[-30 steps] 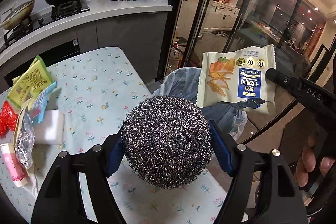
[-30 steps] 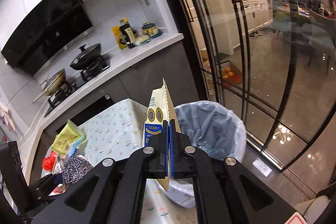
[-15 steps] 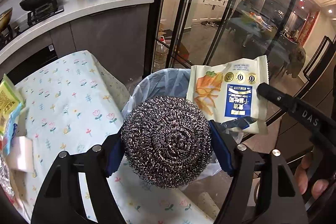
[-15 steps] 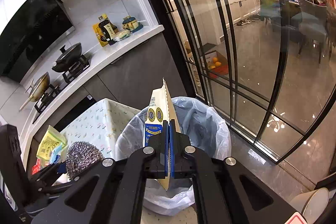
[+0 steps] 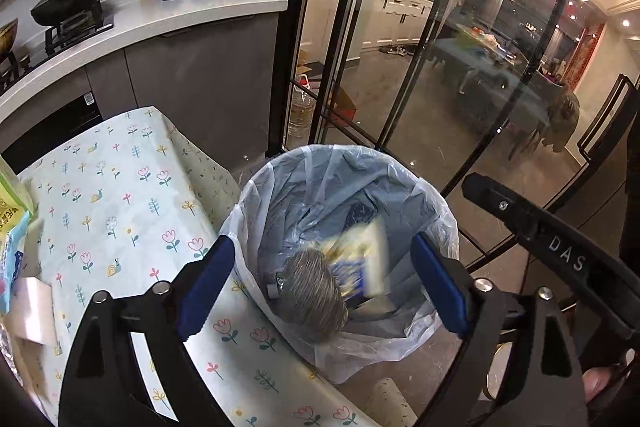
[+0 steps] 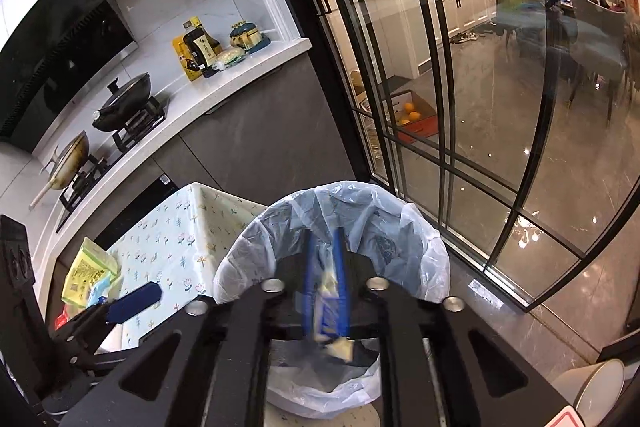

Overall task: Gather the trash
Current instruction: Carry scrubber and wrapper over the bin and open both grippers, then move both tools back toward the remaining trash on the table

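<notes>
Both tools spread, empty: left tool (image 5: pixel 320 287), right tool (image 6: pixel 324 291). Steel-wool scourer (image 5: pixel 314 293) and snack packet (image 5: pixel 360 263) lay below them in the lined bin (image 5: pixel 400 183). Remaining wrappers (image 6: pixel 86 277) lay on the bench (image 5: pixel 120 195), left of the left tool, the nearer one.

This is a home kitchen that opens onto a dining room. A white bench (image 6: pixel 224 83) runs along the wall and carries a gas hob (image 6: pixel 132 131) with a lidded black pan (image 6: pixel 122 103) and a wok (image 6: pixel 70 155); past the hob stand a dark sauce bottle (image 6: pixel 202 49) and a yellow packet (image 6: pixel 185 61). A black range hood (image 6: pixel 60 39) hangs above the hob. Beside the bench, black-framed glass sliding doors (image 5: pixel 404 39) show a dining table (image 5: pixel 484 59) and chairs beyond. A flower-print tablecloth (image 5: pixel 120 211) and a plastic-lined waste bin (image 5: pixel 400 183) stand in front of the bench.
</notes>
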{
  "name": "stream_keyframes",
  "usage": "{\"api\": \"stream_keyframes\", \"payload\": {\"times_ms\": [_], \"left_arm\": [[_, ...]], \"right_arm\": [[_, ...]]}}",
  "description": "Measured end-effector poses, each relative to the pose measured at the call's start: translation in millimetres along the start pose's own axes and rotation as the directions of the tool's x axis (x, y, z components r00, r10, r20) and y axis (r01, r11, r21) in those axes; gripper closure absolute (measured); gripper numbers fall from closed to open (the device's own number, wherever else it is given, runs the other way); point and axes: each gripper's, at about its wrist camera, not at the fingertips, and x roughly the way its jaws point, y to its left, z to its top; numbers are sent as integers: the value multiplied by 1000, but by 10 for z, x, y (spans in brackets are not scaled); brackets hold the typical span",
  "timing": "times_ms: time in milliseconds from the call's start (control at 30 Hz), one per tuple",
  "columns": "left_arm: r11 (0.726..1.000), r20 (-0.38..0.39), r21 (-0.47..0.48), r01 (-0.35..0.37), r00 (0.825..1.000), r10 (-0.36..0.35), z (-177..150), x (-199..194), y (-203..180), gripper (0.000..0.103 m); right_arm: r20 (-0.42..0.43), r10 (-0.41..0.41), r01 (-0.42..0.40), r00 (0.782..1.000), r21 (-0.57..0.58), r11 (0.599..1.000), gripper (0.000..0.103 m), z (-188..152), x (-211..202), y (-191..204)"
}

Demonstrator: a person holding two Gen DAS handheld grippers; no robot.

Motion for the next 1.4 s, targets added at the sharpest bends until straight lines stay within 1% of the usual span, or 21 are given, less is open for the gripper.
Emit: {"api": "stream_keyframes", "payload": {"times_ms": [133, 200, 433, 567, 733, 867, 1033, 1133, 1300, 1400], "left_arm": [[1000, 4, -1, 0, 1000, 0, 26, -43, 6, 17], [1000, 12, -3, -3, 1000, 3, 17, -70, 28, 17], [999, 43, -36, -23, 999, 25, 28, -251, 143, 16], [997, 68, -58, -55, 996, 59, 4, -415, 255, 16], [988, 94, -99, -116, 988, 126, -85, -645, 472, 15], [976, 101, -146, -161, 979, 176, -202, -851, 713, 15], [952, 97, -204, -228, 963, 252, -380, -1122, 1064, 15], [933, 97, -241, -266, 950, 296, -497, -1303, 1281, 10], [891, 79, -323, -318, 930, 360, -748, -1621, 1708, 9], [863, 60, -344, -370, 908, 414, -896, -1777, 1941, 8]], "right_arm": [[21, -4, 4, 1000, 2, 1000, 72, -4, -79, 30], [36, -8, 8, 999, -1, 1000, 66, -5, -132, 50], [64, -6, 8, 998, -32, 999, 56, -15, -288, 190], [79, 1, 4, 997, -70, 998, 47, -54, -378, 359], [72, 31, -22, 997, -123, 992, 44, -136, -460, 607], [62, 64, -54, 996, -151, 987, 40, -237, -503, 836], [29, 106, -98, 994, -199, 975, 40, -410, -505, 1202], [11, 133, -127, 991, -227, 966, 40, -518, -517, 1425], [-26, 174, -175, 984, -263, 949, 40, -719, -527, 1779], [-54, 195, -202, 979, -286, 937, 40, -847, -518, 1980]]}}
